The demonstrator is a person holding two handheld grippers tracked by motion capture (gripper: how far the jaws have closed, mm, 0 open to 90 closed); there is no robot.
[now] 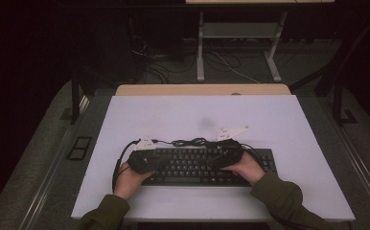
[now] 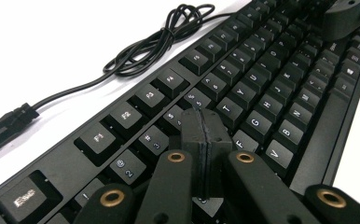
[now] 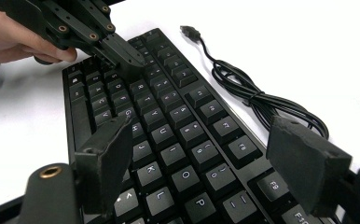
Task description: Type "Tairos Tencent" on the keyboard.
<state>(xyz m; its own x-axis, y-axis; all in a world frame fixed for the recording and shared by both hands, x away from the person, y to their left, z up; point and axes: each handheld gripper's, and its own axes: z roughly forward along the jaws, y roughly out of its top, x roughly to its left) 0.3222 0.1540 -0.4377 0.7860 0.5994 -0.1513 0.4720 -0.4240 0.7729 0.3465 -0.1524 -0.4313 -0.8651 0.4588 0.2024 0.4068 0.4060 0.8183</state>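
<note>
Left hand (image 1: pixel 128 181): gripping its tool at the near left corner of the keyboard (image 1: pixel 197 165).
Left gripper (image 2: pixel 204 135): jaws pressed fully together with nothing between them, forming one narrow tip, hovering over the letter rows near the E and R keys, probably for poking a single key.
Right gripper (image 3: pixel 206 163): jaws spread wide and holding nothing, straddling the right-hand letter keys from above, seemingly waiting.
Keyboard: lying flat along the near middle of the white surface (image 1: pixel 279 120), within easy reach of both hands.
Keyboard cable (image 3: pixel 248 93): trailing loosely coiled just behind the keyboard, plug (image 3: pixel 190 31) lying unconnected.
Containers: seeing none on the surface.
</note>
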